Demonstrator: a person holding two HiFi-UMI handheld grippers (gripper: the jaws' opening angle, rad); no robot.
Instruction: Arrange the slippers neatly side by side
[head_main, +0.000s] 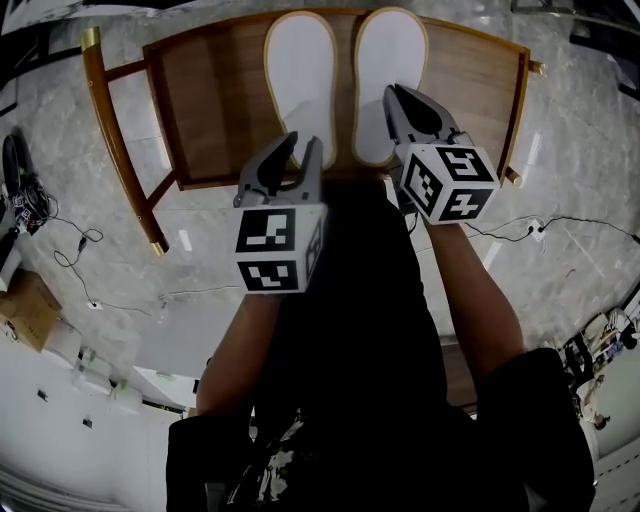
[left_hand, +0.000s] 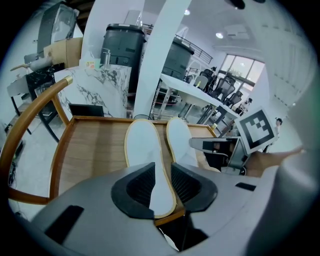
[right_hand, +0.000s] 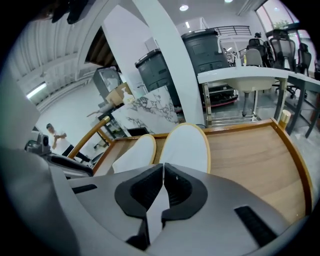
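Observation:
Two flat white slippers with tan rims lie side by side, lengthwise, on a wooden chair seat (head_main: 220, 100). My left gripper (head_main: 304, 140) hovers over the heel end of the left slipper (head_main: 300, 80). Its jaws stand apart, and the slipper (left_hand: 142, 150) shows flat beneath the gap, untouched by the pads of the gripper (left_hand: 161, 172). My right gripper (head_main: 396, 95) is over the heel half of the right slipper (head_main: 390, 60). In the right gripper view its jaws (right_hand: 163, 167) meet at the tips, with nothing visibly pinched; the slipper (right_hand: 185, 147) lies below them.
The chair has a curved wooden back rail (head_main: 110, 140) at the left and raised edges round the seat (right_hand: 250, 150). Marble floor surrounds it, with cables (head_main: 75, 250) and a cardboard box (head_main: 25, 310) at the left. The person's dark trousers fill the lower head view.

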